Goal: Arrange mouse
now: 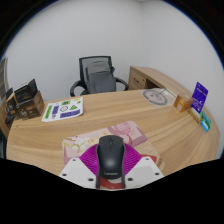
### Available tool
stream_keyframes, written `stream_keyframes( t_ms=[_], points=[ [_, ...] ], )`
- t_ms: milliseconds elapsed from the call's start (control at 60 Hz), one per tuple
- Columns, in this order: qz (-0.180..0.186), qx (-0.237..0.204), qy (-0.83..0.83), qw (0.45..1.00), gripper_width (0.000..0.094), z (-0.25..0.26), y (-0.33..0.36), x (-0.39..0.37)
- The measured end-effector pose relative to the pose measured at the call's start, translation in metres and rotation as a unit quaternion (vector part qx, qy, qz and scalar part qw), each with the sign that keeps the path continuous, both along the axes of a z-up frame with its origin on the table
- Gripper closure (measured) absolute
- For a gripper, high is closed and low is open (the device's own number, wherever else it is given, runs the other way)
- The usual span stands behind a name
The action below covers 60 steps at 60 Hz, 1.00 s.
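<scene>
A black computer mouse (110, 157) sits between my two fingers, its tail end toward the camera. The magenta pads (90, 158) press on both its sides, so my gripper (110, 165) is shut on it. It is held above the near edge of the wooden desk (100, 118). A pinkish mouse mat (125, 131) with a light pattern lies on the desk just beyond the fingers, partly hidden by the mouse.
A black office chair (98, 73) stands behind the desk. A printed sheet (64, 108) lies at the left, boxes (22, 100) beyond it. A round coaster (155, 96), a small box (182, 102) and a purple card (199, 95) are at the right.
</scene>
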State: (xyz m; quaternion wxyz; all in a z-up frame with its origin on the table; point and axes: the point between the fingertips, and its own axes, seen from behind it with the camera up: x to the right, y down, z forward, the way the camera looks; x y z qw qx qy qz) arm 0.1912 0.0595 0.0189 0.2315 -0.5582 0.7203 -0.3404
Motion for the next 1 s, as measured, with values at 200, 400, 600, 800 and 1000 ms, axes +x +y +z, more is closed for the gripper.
stream_keyframes(
  t_ms=[200, 400, 600, 800, 1000],
  points=[
    [-0.005, 0.014, 0.020, 1.000, 0.0622, -0.037, -0.003, -0.002],
    [0.001, -0.015, 0.021, 1.000, 0.0055, -0.030, -0.007, -0.007],
    [0.010, -0.037, -0.017, 0.999, 0.0068, 0.056, 0.012, -0.046],
    [0.033, -0.029, -0.031, 0.999, 0.0066, 0.139, 0.080, -0.150],
    [0.046, -0.006, -0.012, 0.999, 0.0068, 0.158, 0.141, -0.267]
  ],
)
